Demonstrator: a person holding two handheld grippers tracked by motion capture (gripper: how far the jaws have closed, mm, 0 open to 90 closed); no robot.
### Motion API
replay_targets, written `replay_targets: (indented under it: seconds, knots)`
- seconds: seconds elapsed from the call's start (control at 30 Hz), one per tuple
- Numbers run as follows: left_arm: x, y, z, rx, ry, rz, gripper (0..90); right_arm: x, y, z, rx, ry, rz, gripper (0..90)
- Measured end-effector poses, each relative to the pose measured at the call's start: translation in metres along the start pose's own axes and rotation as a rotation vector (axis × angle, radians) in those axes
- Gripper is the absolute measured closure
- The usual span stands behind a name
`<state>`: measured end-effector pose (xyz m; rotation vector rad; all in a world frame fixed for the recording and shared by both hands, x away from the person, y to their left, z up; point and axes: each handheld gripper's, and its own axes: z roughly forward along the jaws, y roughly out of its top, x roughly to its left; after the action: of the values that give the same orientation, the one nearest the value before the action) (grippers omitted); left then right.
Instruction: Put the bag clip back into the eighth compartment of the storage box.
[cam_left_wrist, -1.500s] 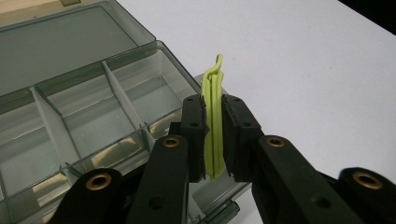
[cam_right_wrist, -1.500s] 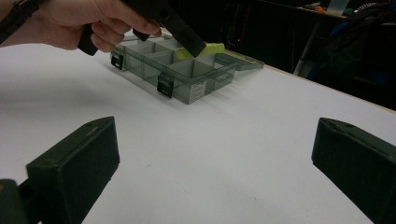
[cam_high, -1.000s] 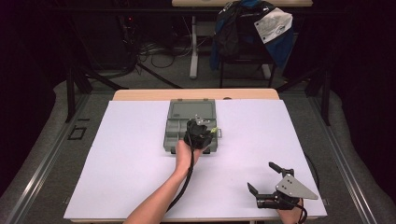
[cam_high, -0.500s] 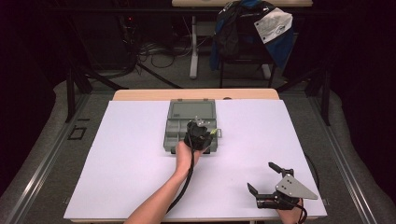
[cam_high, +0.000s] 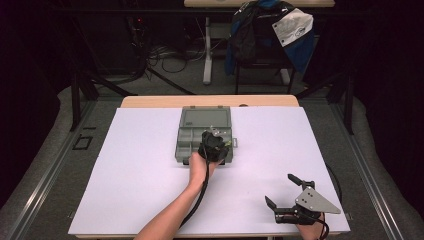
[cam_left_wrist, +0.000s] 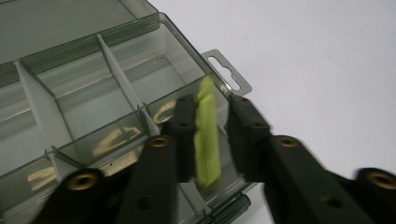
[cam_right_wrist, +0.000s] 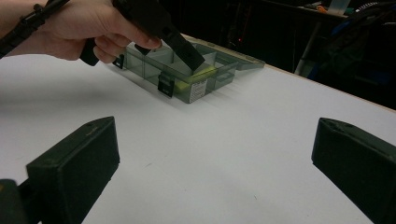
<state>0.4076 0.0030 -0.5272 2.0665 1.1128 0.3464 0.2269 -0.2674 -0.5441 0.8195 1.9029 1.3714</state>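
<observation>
Your left gripper (cam_left_wrist: 208, 140) hangs over the near right corner compartment of the clear compartment box (cam_high: 192, 136), jaws pointing down into it. The jaws have just been opening: a thin yellow-green piece (cam_left_wrist: 207, 135) stands on edge between them, lying against the left pad with a gap on the right, so it is loose, not clamped. In the right gripper view the yellow-green piece (cam_right_wrist: 198, 74) sits low inside that compartment. The box lid lies flat behind the tray. Your left hand (cam_high: 199, 167) comes in from below the box. Your right gripper (cam_high: 291, 198) rests at the near right of the white tabletop (cam_high: 125, 165), well apart from the box, jaws spread wide with nothing between them.
</observation>
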Motion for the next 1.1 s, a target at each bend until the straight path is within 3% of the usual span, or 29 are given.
replay_targets:
  seconds: [0.3,0.53,0.8,1.1]
  knots:
    - [-0.002,-0.006,-0.014,-0.035,-0.012,0.039,31.3,0.000,-0.001,0.001,0.004,0.005,0.009,0.2]
    - [0.001,-0.018,-0.037,-0.056,-0.036,0.117,16.0,0.000,-0.001,0.001,0.008,0.007,0.007,0.2]
    - [0.006,-0.036,-0.068,-0.096,-0.042,0.168,11.0,0.000,0.000,0.001,0.011,0.005,0.006,0.1]
    - [0.013,-0.070,-0.101,-0.137,-0.018,0.204,10.6,0.001,-0.001,0.002,0.010,0.008,0.001,0.2]
